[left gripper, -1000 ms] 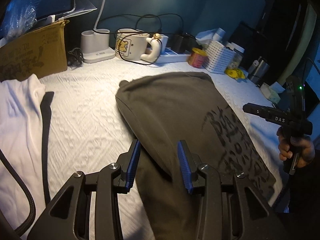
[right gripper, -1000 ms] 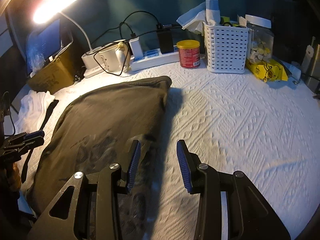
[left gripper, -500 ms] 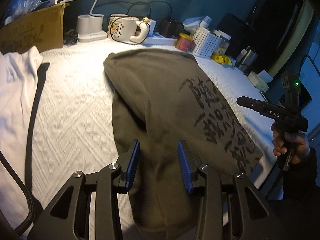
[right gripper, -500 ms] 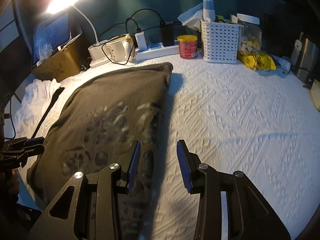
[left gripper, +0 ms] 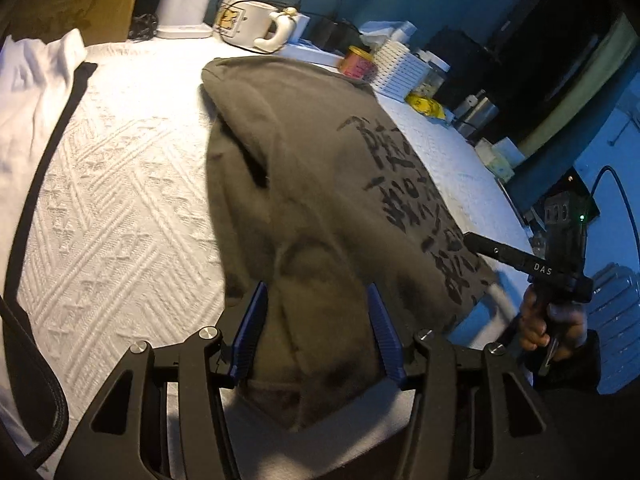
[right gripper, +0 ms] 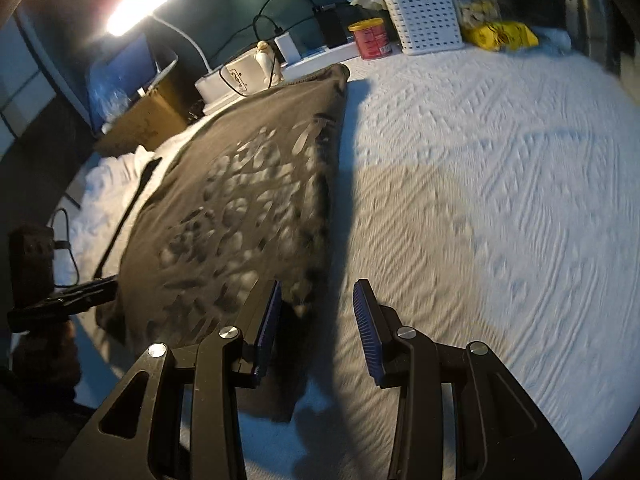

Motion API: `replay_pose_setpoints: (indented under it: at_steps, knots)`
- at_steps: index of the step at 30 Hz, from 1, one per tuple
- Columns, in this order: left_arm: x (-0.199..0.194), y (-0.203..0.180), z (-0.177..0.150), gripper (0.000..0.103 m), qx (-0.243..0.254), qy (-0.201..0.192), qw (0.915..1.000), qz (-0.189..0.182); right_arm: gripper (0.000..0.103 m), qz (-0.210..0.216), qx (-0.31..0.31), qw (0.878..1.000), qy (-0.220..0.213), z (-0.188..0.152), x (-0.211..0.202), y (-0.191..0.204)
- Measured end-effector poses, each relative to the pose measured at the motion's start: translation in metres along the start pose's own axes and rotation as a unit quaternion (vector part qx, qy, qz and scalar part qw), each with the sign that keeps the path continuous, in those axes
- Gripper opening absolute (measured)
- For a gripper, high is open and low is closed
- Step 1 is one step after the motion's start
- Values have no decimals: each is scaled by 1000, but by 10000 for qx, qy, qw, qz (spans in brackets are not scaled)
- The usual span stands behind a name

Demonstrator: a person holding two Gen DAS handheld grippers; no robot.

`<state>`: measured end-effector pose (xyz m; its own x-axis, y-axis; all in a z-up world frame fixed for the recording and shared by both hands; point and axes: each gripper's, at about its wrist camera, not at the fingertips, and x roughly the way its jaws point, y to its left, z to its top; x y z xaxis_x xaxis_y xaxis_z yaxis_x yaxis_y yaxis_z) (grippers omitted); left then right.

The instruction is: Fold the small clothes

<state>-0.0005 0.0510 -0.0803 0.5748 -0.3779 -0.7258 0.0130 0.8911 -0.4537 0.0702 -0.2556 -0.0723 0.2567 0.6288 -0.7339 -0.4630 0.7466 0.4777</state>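
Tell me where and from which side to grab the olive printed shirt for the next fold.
Take the olive printed shirt by its near hem, one corner per hand-held gripper, coming in low from the near table edge: it lies flat lengthwise, and only there does the fabric overhang.

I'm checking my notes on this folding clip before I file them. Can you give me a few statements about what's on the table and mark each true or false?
1. The olive-grey shirt carries a dark printed design. True.
2. The left gripper is clamped on the white garment. False: its jaws are opening over the olive-grey shirt's near end; the white garment lies apart at the side.
3. A red tin stands beside the white perforated basket. True.
4. The right gripper holds the mug. False: its jaws are empty, and the mug stands at the table's far edge.
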Motion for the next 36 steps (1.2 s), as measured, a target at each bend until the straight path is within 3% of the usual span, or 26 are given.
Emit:
replay_pose_setpoints:
  at_steps: [5, 6, 7, 8, 13, 18, 21, 25, 28, 31, 36]
  knots:
    - [9, -2, -5, 22, -131, -76, 9994, -326, 37, 434, 90, 9990, 1, -13, -1, 9]
    - [9, -2, -4, 21, -168, -94, 9993, -327, 28, 494, 21, 9988, -24, -15, 1, 14]
    - [9, -5, -3, 18, -182, -99, 9992, -334, 11, 442, -78, 9990, -12, -16, 4, 18]
    - [8, -9, -2, 16, -113, -132, 9993, -320, 11, 408, -103, 9991, -20, -17, 5, 19]
    - [15, -45, 7, 13, 324, -116, 9973, -641, 8, -10, -183, 9991, -392, -13, -20, 10]
    - [32, -78, 3, 12, 705, 184, 9937, -850, 8, -627, -215, 9960, -596, -21, -56, -4]
    - [33, -78, -5, 12, 757, 328, 9942, -697, 8, -813, -133, 9953, -505, -40, -63, -6]
    - [21, -60, -14, 10, 654, 424, 9961, -403, 8, -760, -22, 9963, -410, -67, -57, 6]
    - [12, -48, -22, 8, 512, 466, 9970, -334, 9, -701, 64, 9963, -502, -76, -53, 18]
    - [11, -47, -32, 8, 466, 486, 9973, -289, 9, -920, -25, 9939, -605, -82, -52, 25]
    - [8, -59, -35, 9, 719, 515, 9961, -52, 9, -1018, -129, 9934, -519, -87, -54, 26]
